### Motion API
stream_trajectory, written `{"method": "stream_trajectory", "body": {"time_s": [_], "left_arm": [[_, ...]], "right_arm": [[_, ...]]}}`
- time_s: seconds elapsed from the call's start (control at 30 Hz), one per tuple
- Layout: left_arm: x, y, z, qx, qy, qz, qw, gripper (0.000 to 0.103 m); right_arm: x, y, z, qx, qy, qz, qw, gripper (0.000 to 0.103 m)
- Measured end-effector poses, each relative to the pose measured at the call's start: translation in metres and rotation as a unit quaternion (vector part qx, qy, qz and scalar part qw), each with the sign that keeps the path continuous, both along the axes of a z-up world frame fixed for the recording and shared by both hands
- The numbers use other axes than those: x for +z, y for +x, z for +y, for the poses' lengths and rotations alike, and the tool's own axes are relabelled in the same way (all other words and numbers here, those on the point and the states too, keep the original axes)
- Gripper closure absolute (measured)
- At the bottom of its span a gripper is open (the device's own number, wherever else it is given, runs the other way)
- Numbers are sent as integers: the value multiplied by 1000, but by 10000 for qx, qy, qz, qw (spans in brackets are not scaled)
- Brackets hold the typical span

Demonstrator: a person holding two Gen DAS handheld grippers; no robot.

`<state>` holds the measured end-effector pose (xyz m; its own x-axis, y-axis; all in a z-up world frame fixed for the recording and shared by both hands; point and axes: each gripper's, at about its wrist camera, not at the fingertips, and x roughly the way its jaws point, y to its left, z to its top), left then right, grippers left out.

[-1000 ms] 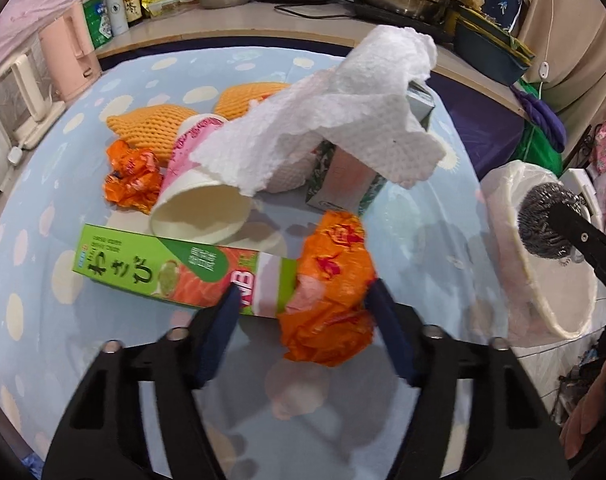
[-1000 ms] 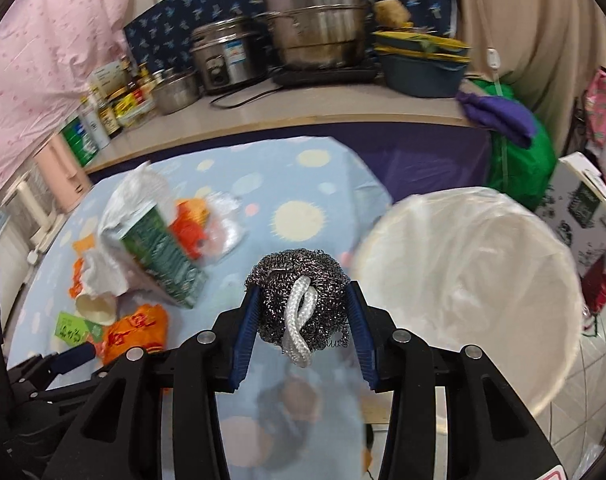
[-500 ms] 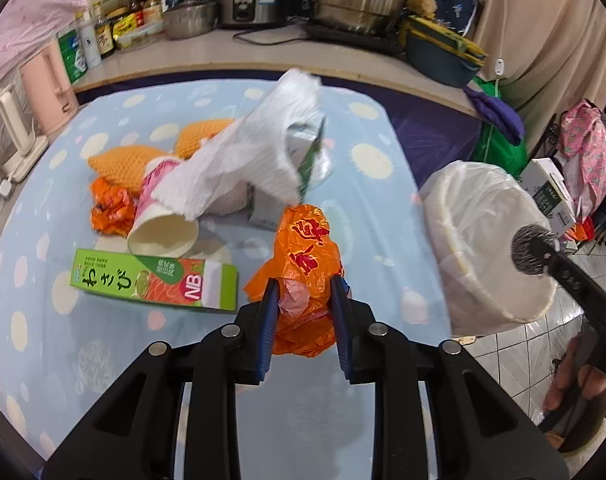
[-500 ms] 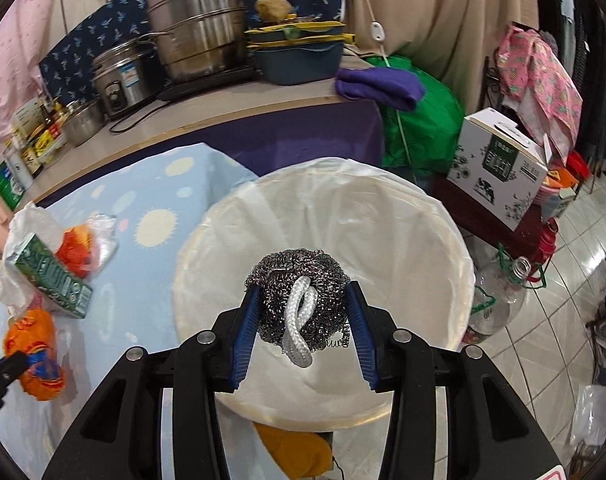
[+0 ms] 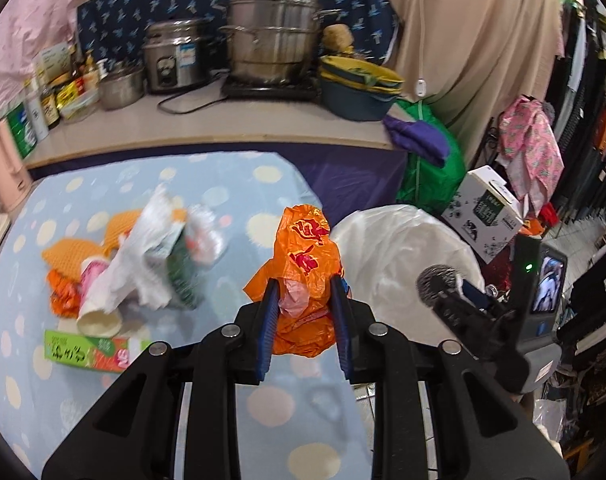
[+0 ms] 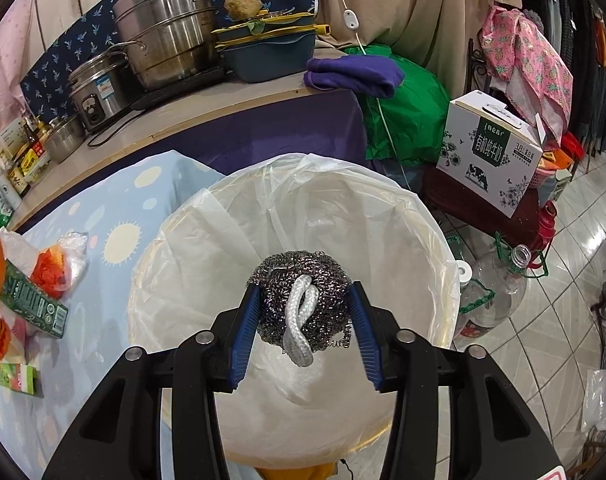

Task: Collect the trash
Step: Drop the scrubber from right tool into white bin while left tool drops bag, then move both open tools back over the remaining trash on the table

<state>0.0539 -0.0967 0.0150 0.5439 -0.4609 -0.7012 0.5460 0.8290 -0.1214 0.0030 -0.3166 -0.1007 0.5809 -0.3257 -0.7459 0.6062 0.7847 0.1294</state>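
Observation:
My left gripper (image 5: 305,292) is shut on a crumpled orange plastic bag (image 5: 307,256) and holds it above the blue dotted table (image 5: 239,396), near its right edge. My right gripper (image 6: 305,294) is shut on a steel wool scourer (image 6: 303,280) with a white cord knot, held over the open mouth of the white-lined trash bin (image 6: 223,220). The bin (image 5: 383,240) and the scourer (image 5: 437,282) also show at the right in the left wrist view.
On the table lie a paper towel (image 5: 143,248), a green carton (image 5: 181,272), a paper cup (image 5: 97,316), a green-and-red box (image 5: 91,350), orange foam nets (image 5: 69,250) and an orange wrapper (image 5: 63,296). A counter with pots (image 5: 275,48) stands behind. A cardboard box (image 6: 491,152) and a bottle (image 6: 499,280) sit right of the bin.
My left gripper closed on the orange bag, lifted it off the table and moved toward the bin. My right gripper carried the scourer from the table edge to above the bin's mouth.

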Motion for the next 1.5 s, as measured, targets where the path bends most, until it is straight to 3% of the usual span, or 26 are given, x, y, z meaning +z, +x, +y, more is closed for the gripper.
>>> {"method": "stream_trajectory", "body": {"time_s": [0.33,0.5,0.6,0.67,0.7,1.0,1.4,1.5], "left_arm": [[-1,3,-59,-426,-60,38,9991,78],[-2,3,-76,-546,-29,11,9985,73],[-3,3,-82,-527,-40,0,9986,57],[-2,2,-83,-437,-37,-66,9990,33],[-1,2,-83,-379,-49,-93,9992,29],[6,2,-61,-115,-81,-162,9998,27],[10,-2,4,470,-45,-207,9987,24],[10,-2,27,671,-31,-226,9975,23]], "right_arm": [[21,-21,-11,-190,-93,-266,9994,47],[33,-35,-15,-335,-55,-445,9984,42],[38,-41,-15,-386,-43,-520,9979,41],[41,-45,-15,-405,-50,-564,9976,40],[43,-46,-15,-411,-52,-586,9974,40],[53,-47,0,-276,-88,-666,9974,39],[72,-42,45,113,-184,-769,9968,37],[77,-40,61,273,-211,-800,9962,33]]}}
